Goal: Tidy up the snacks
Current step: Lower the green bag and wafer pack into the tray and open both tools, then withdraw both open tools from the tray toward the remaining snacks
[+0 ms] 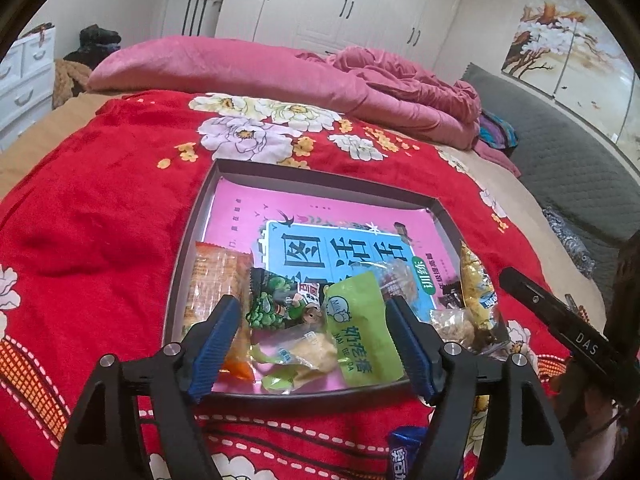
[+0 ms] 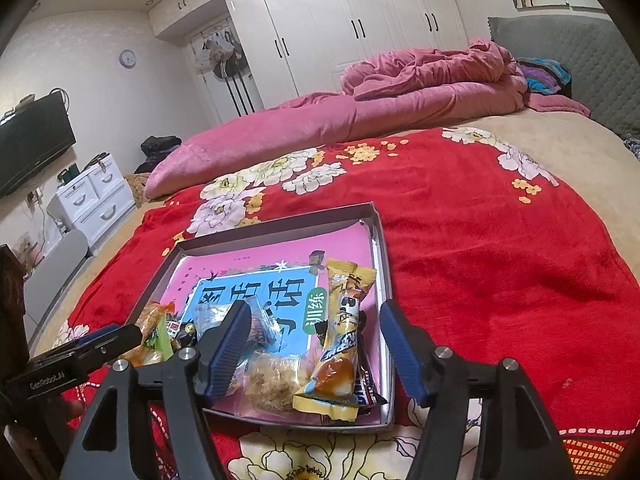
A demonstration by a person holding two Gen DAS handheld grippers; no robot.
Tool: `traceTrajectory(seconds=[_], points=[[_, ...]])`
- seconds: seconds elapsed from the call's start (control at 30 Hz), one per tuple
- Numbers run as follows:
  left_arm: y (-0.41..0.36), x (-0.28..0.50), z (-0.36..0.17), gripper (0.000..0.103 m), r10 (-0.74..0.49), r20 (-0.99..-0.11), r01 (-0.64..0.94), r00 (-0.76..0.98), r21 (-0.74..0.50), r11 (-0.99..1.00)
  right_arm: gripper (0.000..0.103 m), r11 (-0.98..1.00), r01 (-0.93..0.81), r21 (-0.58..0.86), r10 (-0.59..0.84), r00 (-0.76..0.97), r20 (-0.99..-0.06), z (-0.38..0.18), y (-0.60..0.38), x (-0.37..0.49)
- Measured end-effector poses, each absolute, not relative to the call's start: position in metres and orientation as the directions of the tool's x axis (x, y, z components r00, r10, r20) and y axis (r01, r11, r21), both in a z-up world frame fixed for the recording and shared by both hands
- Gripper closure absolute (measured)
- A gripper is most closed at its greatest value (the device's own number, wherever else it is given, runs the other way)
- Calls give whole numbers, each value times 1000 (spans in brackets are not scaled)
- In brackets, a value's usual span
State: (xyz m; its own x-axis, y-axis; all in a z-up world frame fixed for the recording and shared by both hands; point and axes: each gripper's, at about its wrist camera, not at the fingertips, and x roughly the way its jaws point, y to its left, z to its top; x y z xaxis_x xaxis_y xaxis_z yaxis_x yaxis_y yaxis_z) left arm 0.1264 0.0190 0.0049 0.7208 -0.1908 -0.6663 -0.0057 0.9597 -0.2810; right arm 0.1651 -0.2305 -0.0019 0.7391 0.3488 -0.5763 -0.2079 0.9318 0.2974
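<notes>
A shallow grey box (image 1: 280,172) lies on a red flowered blanket, with a pink and blue book (image 1: 320,248) inside. Several snack packs lie at its near end: a light green pack (image 1: 362,340), a dark green cartoon pack (image 1: 280,300), an orange pack (image 1: 212,276) and a yellow pack (image 1: 476,284). My left gripper (image 1: 314,346) is open and empty just above them. In the right wrist view the box (image 2: 380,240) holds the yellow pack (image 2: 340,344) and a clear floss pack (image 2: 272,384). My right gripper (image 2: 316,352) is open and empty over these.
A blue wrapped snack (image 1: 404,452) lies on the blanket (image 1: 100,220) in front of the box. A pink quilt (image 1: 240,68) is heaped at the far side of the bed. White wardrobes, a drawer unit (image 2: 96,196) and a TV stand beyond.
</notes>
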Motion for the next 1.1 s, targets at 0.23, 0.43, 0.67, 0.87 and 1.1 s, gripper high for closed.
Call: traceTrajectory(seconds=[0.23,0.43,0.67,0.87,1.1], points=[[19,122,6,26,-186,-667,-2,721,-272,962,34,931,-218,294,354,740,-572,0,-231,161],[22,116,7,26,-186,-669,-7,719,-274,962,32,925,-229,302,367,737,-567,3,-231,154],[21,107,8,25,-185,-676,-3,713,-267,964,31,921,-244,304,381,727,-571,5,-231,145],[22,102,9,25,-176,-681,-6,710,-257,967,31,920,-252,302,386,719,-578,5,-228,137],[22,93,10,25,-198,-693,17,693,-260,966,30,913,-280,296,406,697,-592,4,-219,126]])
